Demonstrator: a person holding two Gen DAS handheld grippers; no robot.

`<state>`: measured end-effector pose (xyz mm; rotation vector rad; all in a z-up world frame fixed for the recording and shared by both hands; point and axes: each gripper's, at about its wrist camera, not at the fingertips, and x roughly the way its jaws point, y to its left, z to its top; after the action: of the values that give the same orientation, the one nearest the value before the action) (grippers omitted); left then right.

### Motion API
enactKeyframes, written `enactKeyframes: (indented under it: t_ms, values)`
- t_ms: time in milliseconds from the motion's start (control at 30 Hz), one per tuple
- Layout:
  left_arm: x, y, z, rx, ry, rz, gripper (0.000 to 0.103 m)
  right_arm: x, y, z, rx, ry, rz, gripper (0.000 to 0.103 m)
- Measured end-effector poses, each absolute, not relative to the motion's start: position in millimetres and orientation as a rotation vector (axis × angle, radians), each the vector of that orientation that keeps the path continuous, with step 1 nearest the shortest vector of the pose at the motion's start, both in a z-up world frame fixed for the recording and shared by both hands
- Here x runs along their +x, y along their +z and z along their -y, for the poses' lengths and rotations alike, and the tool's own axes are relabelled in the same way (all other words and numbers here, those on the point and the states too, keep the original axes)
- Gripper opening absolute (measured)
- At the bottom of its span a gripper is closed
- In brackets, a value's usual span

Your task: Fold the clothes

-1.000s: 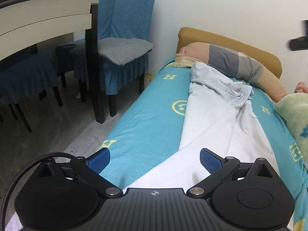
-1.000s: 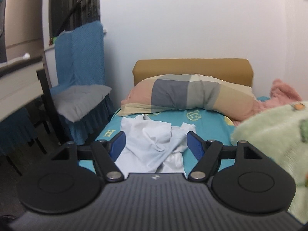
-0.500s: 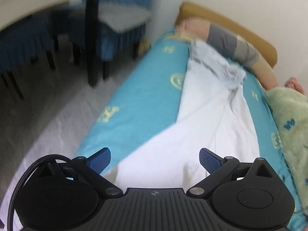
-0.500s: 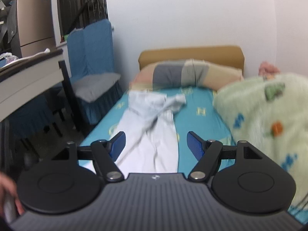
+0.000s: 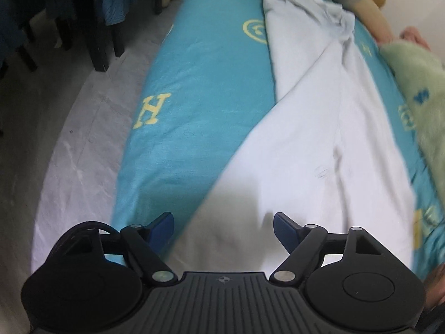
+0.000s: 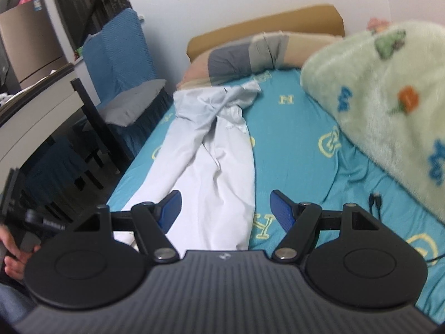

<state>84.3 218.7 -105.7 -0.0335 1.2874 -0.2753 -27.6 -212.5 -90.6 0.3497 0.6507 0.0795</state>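
A pair of white trousers lies lengthwise on the turquoise bed sheet, waist bunched near the pillow, legs toward me. In the right wrist view the trousers run down the sheet's left half. My left gripper is open and empty, low over the near end of the left leg. My right gripper is open and empty, above the near end of the right leg.
A striped pillow and tan headboard are at the far end. A green fleece blanket fills the bed's right side. A black cable lies on the sheet. Blue-covered chairs and a table stand left.
Both grippers have pulled back toward the foot of the bed and tilted down. The left one has dropped close over the trouser leg ends. Both stay open.
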Motion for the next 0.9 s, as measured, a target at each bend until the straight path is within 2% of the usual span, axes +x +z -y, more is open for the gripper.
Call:
enactKeyframes:
  t_ms: [67, 233, 300, 400, 467, 533, 767, 900]
  values:
    - [85, -114, -226, -0.034, -0.274, -1.316, 0.075, -21, -96, 213, 0.363, 0.075, -0.662, 0.072]
    - [77, -128, -238, -0.010, -0.344, -1.333, 0.075, -9, -99, 217, 0.381, 0.056, -0.656, 0.072]
    - [74, -124, -238, 0.000, -0.351, -1.312, 0.064, -6, -101, 218, 0.392, 0.054, -0.661, 0.072]
    - [68, -115, -227, 0.079, -0.389, -1.297, 0.042, -4, -103, 220, 0.404, 0.053, -0.675, 0.072]
    - [63, -111, -214, 0.152, -0.424, -1.290, 0.016, -5, -103, 221, 0.407, 0.047, -0.676, 0.072]
    - [57, -104, -200, 0.231, -0.452, -1.276, 0.006, -8, -103, 222, 0.405, 0.036, -0.673, 0.072]
    - [16, -51, -153, 0.441, -0.520, -1.138, 0.004, -20, -103, 234, 0.444, -0.002, -0.672, 0.072]
    - [-21, -10, -120, 0.458, -0.625, -1.043, 0.003, -27, -102, 245, 0.503, -0.013, -0.664, 0.072]
